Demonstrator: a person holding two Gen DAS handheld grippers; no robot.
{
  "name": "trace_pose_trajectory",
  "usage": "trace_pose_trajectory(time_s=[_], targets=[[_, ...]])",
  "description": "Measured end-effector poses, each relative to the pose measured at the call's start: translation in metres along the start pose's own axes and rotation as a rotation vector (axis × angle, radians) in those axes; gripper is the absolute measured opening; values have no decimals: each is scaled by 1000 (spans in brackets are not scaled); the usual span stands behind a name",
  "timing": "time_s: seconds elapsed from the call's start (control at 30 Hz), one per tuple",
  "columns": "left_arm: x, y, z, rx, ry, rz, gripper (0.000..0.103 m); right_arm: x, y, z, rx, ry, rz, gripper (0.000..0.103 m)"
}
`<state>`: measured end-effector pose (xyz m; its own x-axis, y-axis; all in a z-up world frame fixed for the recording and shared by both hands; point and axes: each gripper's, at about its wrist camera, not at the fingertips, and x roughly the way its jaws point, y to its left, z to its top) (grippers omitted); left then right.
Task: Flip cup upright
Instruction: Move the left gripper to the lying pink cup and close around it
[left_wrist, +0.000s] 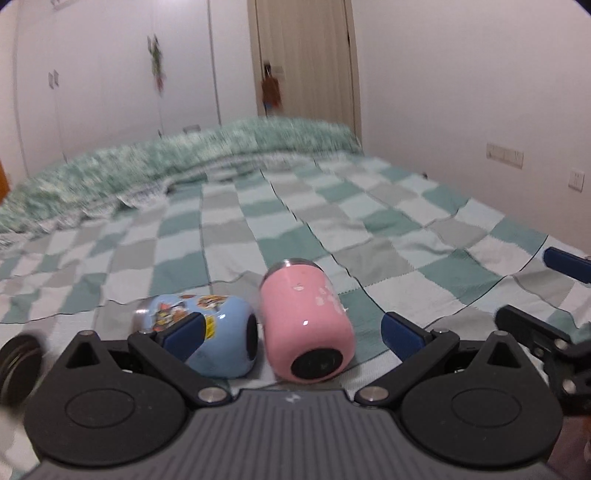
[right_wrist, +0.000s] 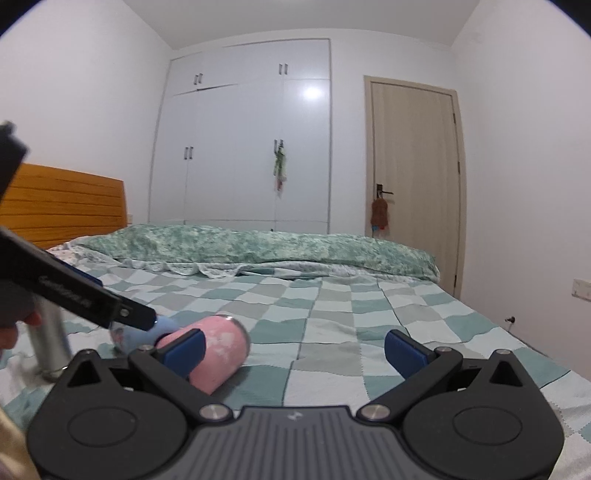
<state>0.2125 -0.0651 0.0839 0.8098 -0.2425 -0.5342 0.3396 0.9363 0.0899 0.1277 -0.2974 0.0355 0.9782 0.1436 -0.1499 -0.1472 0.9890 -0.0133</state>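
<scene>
Both claws stand wide apart with nothing between their fingers. From the left wrist view, the left claw (left_wrist: 291, 334) hovers low over the bed with its blue pads spread; the pink cup (left_wrist: 306, 325) lies on its side in the gap between them, its dark base turned toward the camera and its metal rim pointing away. No pad touches it. Just beside it on the left, almost touching, lies a blue cup (left_wrist: 218, 332) with cartoon stickers, also on its side, its dark base facing right toward the pink one; the left pad sits in front of it in this view.

From the right wrist view, the right claw (right_wrist: 293, 349) is likewise spread wide, and the pink cup (right_wrist: 218, 354) lies partly behind its left pad rather than between the fingers. The blue cup (right_wrist: 129, 336) peeks out behind it, mostly hidden by the left claw's black finger (right_wrist: 92, 299) reaching in from the left edge. An upright metal cylinder (right_wrist: 50, 339) stands at the far left, blurred.

Both cups rest on the checked green and white bedspread (right_wrist: 332, 314). Farther back lies a rolled green patterned quilt (right_wrist: 258, 247), then a wooden headboard (right_wrist: 59, 203), a white wardrobe (right_wrist: 243, 136) and a pale wooden door (right_wrist: 413, 177).
</scene>
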Motion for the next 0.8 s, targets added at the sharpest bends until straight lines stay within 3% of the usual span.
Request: trace_pose_trajectory(time_s=[0.23, 0.43, 0.67, 0.8], targets=[[85, 10, 22, -37, 212, -85, 103, 37, -16, 2, 36, 41, -40, 103], [123, 3, 30, 8, 311, -133, 103, 61, -23, -1, 52, 64, -83, 103], [146, -5, 32, 88, 329, -129, 100, 84, -28, -1, 76, 94, -122, 103], [156, -6, 30, 150, 339, -121, 85, 93, -27, 1, 85, 96, -153, 103]])
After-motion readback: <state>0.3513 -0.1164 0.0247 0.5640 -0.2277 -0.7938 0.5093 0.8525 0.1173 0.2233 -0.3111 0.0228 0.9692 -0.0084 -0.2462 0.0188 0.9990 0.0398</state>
